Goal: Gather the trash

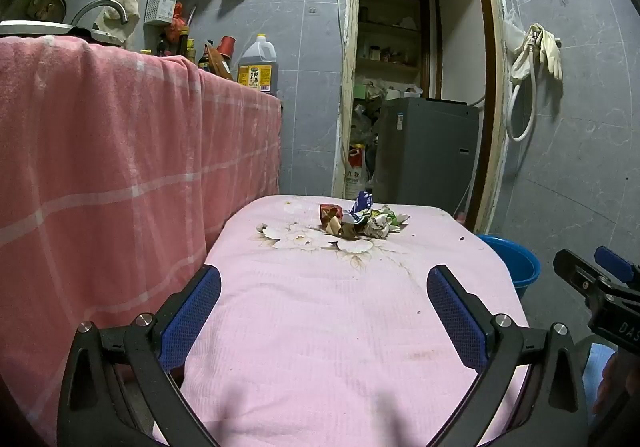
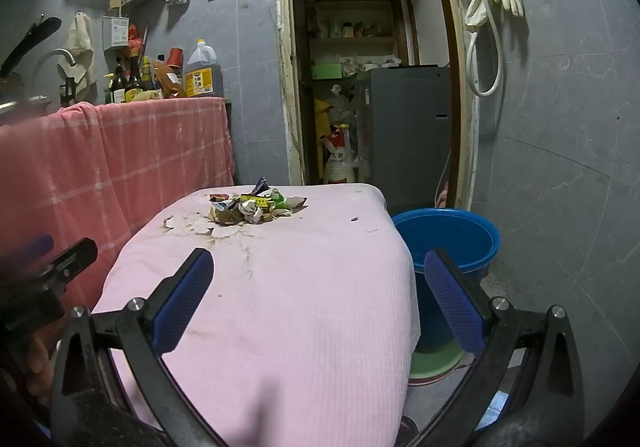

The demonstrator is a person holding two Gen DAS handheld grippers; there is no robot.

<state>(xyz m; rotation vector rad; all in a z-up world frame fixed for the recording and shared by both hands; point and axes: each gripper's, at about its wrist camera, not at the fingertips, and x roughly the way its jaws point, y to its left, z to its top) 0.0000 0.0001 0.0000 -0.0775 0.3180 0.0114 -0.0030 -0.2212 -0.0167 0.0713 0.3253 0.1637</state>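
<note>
**Both grippers spread wide, trash pile ahead on the pink-covered table**

The left gripper (image 1: 324,299) is released, its blue-padded fingers (image 1: 192,311) spread wide with nothing between them, hovering over the near end of the pink cloth-covered table (image 1: 320,347). The right gripper (image 2: 320,287) is likewise spread wide and holds nothing; its left finger sits over the table, and its right finger hangs past the table's right edge, in front of the blue bucket (image 2: 452,235).

The trash pile (image 1: 362,221) lies well ahead of both grippers, near the far end of the table, on the floral print of the cloth. It is a small heap of crumpled wrappers and paper scraps: red, blue, green and white pieces touching one another. From the right gripper's camera the pile (image 2: 256,207) sits ahead and slightly left.

The bucket stands on the floor just beside the table's right edge, on top of a green basin (image 2: 436,361). To the left of both grippers hangs a pink checked cloth (image 1: 100,167) draped over a counter, with a large oil jug (image 1: 258,65) at its far end.
</note>
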